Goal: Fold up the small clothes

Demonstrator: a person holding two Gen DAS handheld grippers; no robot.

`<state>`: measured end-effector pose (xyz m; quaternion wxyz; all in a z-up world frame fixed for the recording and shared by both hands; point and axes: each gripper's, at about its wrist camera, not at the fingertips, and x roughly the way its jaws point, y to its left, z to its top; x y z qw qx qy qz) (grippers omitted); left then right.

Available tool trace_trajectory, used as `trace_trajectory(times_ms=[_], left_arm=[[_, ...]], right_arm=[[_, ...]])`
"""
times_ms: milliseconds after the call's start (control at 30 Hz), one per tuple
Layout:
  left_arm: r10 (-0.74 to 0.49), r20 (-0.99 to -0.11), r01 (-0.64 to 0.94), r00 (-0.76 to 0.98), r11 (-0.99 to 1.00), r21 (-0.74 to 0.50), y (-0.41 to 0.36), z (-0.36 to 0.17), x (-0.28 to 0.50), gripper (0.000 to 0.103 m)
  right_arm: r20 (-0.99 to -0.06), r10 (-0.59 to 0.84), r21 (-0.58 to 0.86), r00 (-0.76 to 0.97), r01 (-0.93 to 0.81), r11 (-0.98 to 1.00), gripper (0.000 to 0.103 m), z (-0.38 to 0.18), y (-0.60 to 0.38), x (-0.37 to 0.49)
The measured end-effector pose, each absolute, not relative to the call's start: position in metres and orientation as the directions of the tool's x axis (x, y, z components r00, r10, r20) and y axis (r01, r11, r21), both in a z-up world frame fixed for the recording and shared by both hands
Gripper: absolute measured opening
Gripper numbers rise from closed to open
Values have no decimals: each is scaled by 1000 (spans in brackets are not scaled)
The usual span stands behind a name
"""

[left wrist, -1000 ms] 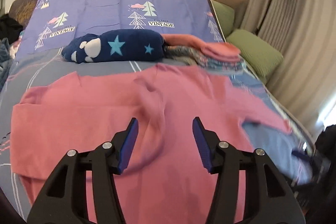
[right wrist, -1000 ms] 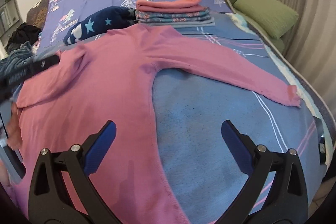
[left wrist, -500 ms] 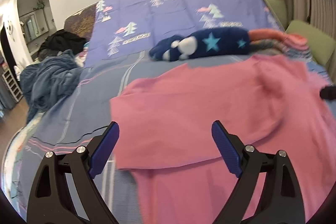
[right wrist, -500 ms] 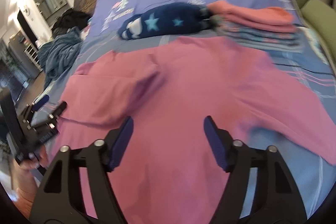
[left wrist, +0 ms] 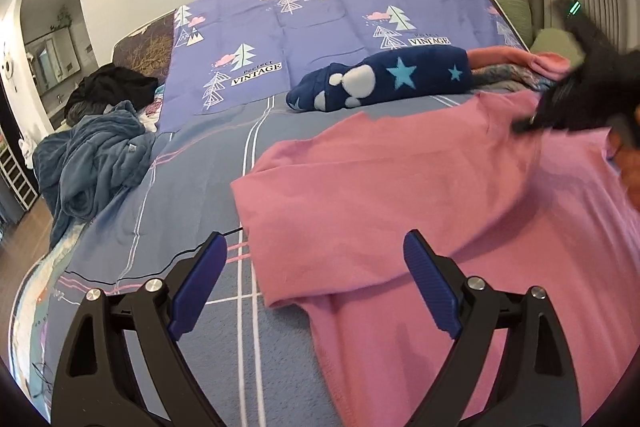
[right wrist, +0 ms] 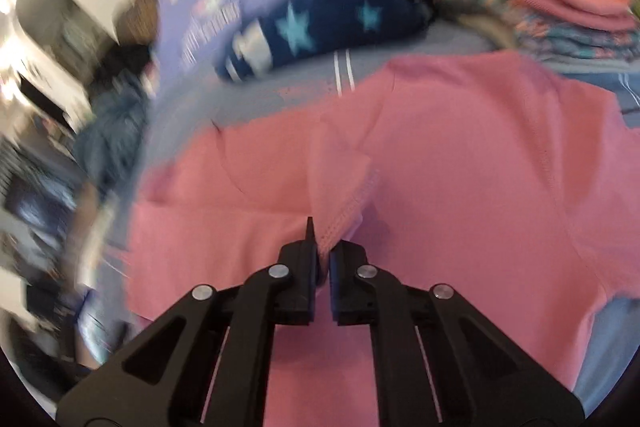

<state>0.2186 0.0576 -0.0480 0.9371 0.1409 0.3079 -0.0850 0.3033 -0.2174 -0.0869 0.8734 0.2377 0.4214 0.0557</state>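
Observation:
A pink long-sleeved top [left wrist: 400, 187] lies spread on the bed, its left sleeve folded across the body. My left gripper [left wrist: 316, 267] is open and empty, hovering over the top's left edge. My right gripper [right wrist: 323, 259] is shut on a hemmed edge of the pink top [right wrist: 460, 167], which bunches up between the jaws. It also shows as a dark blur in the left wrist view [left wrist: 580, 95], over the top's far right side. The right wrist view is motion-blurred.
A navy star-print garment [left wrist: 384, 79] and a stack of folded clothes [right wrist: 560, 15] lie behind the top. A blue crumpled blanket [left wrist: 92, 163] and dark clothes [left wrist: 108, 87] sit at the bed's left edge. Green cushions [left wrist: 516, 7] line the right.
My right gripper has closed from open onto the pink top's edge and swung over the top. My left gripper has widened and shifted left to the top's left edge.

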Motion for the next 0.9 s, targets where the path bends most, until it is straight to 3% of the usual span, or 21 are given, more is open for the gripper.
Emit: trace_trajectory(times_ms=[133,267,367,433,500,767,800,833,867,900], left_arm=[[24,-633,257,774,901,349,45,-70,223,97],[156,-633,204,758,866,458,40,-89,233,97],[197,-621,148,758,876,459,49,-85,235,97],[218,-623,119,752,884,453,56,-84,239,97],[230,-635,97,737,895,436,62,-85,243,97],[188,-708,34,680,957,287,95,-86,258,99],[167,-724,27,669,968,249,101,-86,260,99],[152,-734,23,662,975,222,104,-87,261,99],[139,-742,17,656,980,199,107,-88,262,99],[117,-754,8,647,987,160,112,-88,264,99]], right_arm=[[-616,171,434,769,151,888,5,-60,-252,255],[-702,94,382,706,263,886,18,-89,-288,235],[-735,104,402,670,307,863,19,-109,-306,228],[-732,128,427,669,305,851,26,-113,-314,227],[-717,168,454,677,270,849,48,-112,-316,233],[-755,205,369,623,146,918,63,-114,-286,297],[-764,203,355,612,136,925,61,-118,-281,305],[-770,174,324,614,141,936,54,-120,-276,311],[-769,146,287,623,132,949,13,-120,-270,314],[-770,147,279,621,120,953,4,-118,-268,315]])
